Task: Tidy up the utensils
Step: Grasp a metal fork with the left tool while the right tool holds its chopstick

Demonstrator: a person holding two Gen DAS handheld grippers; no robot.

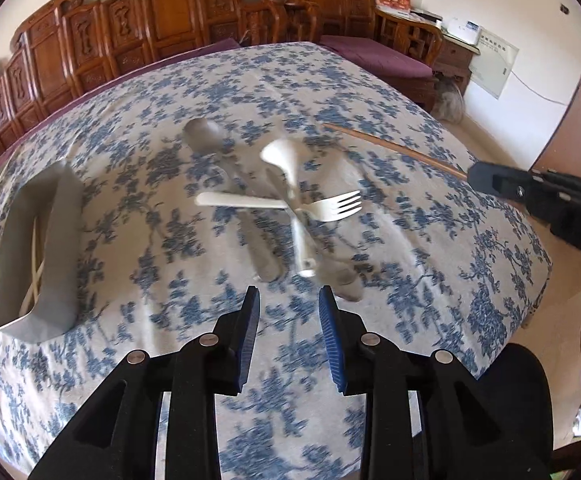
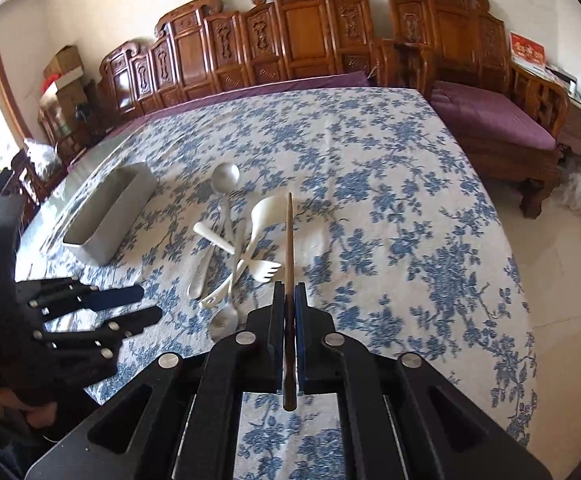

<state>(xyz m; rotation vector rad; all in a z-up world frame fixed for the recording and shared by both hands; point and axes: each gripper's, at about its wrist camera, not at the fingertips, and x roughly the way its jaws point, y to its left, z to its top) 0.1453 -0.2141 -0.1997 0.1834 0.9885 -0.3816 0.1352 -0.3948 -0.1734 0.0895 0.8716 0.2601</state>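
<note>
The right gripper [image 2: 289, 294] has its jaws clamped on a brown wooden chopstick [image 2: 289, 236], lifted clear above the blue-flowered tablecloth [image 2: 390, 208]. The left gripper [image 1: 289, 300] hovers with jaws partly parted and nothing between them, just near of the utensil pile: a white plastic fork [image 1: 290, 205] crossed over a white plastic spoon [image 1: 290, 184], with metal spoons [image 1: 226, 168] beneath. At the surface's left stands a grey oblong holder [image 1: 56, 248] with pale chopsticks [image 1: 34, 276] inside.

Utensil pile [image 1: 290, 208] on table [image 1: 410, 240], bin [image 1: 56, 248] left.
</note>
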